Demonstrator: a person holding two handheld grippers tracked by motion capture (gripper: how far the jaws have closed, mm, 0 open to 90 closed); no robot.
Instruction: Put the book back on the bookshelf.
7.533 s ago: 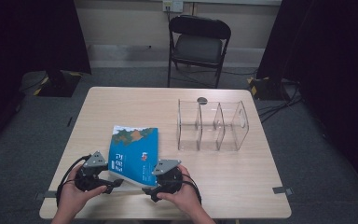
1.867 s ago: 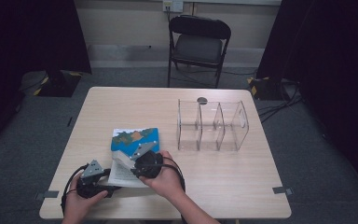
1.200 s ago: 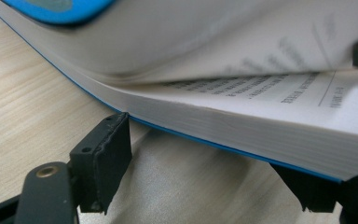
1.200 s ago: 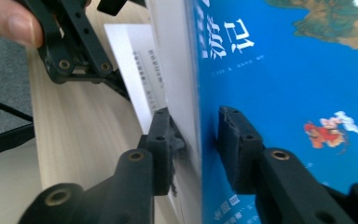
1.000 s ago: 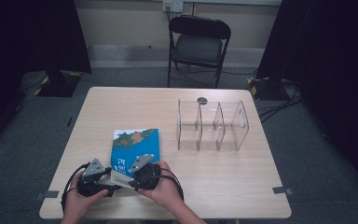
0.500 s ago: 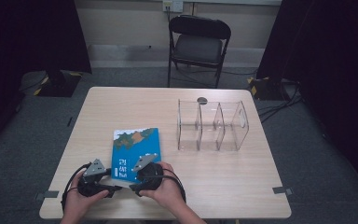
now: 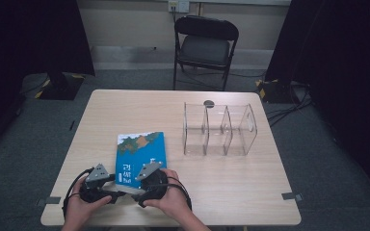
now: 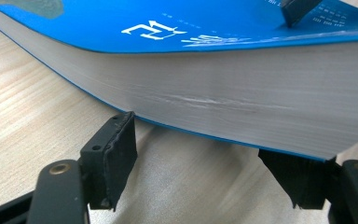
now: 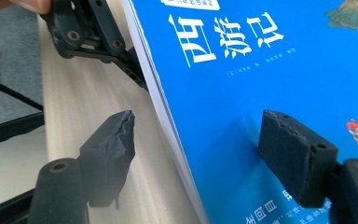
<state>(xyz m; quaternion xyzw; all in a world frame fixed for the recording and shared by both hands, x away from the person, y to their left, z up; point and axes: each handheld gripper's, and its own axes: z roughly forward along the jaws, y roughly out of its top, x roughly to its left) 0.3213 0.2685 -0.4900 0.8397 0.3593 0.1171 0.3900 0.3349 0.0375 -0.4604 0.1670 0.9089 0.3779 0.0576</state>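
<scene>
Between my two grippers lies the blue book (image 7: 141, 156), flat on the table (image 7: 231, 178). My left gripper (image 8: 214, 175) has closed to its tightest at the near page edge, pads low by the bottom cover. My right gripper (image 9: 200, 163), above the open book two seconds ago, has just been opening and now straddles the closed cover's edge without clamping.

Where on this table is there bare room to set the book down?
Free: the table's far left strip, beyond the blue book and left of the clear divider rack, and the near right corner below the rack. Crowded: the near left edge, with both grippers at the book.
</scene>
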